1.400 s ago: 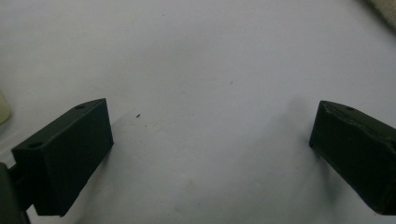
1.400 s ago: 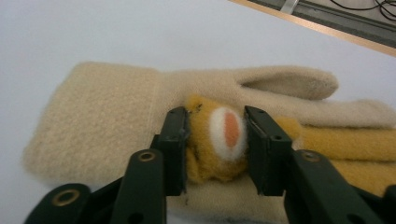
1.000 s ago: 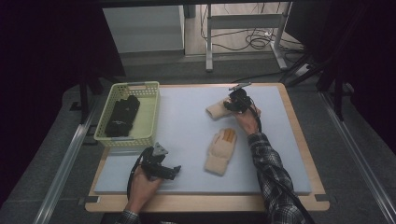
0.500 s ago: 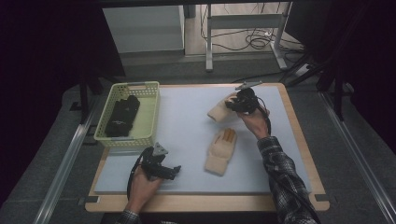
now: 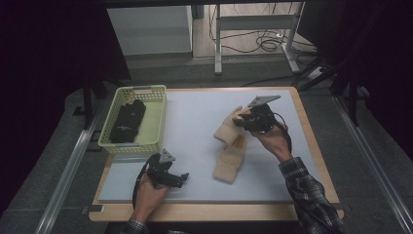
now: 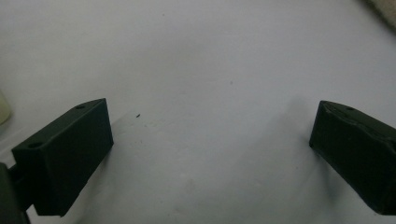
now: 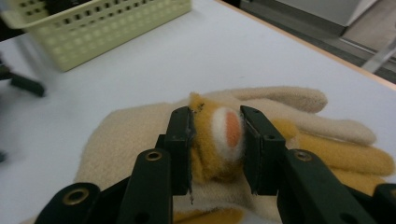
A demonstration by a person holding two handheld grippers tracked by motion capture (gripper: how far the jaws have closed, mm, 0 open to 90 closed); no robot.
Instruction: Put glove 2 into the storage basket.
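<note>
My right gripper (image 5: pixel 242 121) is shut on a fold of a beige glove (image 5: pixel 225 130) and holds it a little above the white table mat (image 5: pixel 195 109). In the right gripper view both pads pinch a yellow, white and orange patch of that glove (image 7: pixel 217 140). A second beige glove (image 5: pixel 230 163) lies flat on the mat just below it, fingers toward the held one. My left gripper (image 5: pixel 184 179) rests at the near left of the mat. In the left gripper view its jaws (image 6: pixel 210 154) stand wide open over the bare mat with nothing between them.
A pale green basket (image 5: pixel 155 122) stands at the far left of the mat with black items (image 5: pixel 125 122) inside; it is also in the right gripper view (image 7: pixel 93 28). A wooden table edge (image 5: pixel 311 141) borders the mat. Table legs and cables stand beyond.
My right gripper has carried the glove toward me and lifted it, so it now hangs by the other glove's fingers. The left gripper has stayed in place.
</note>
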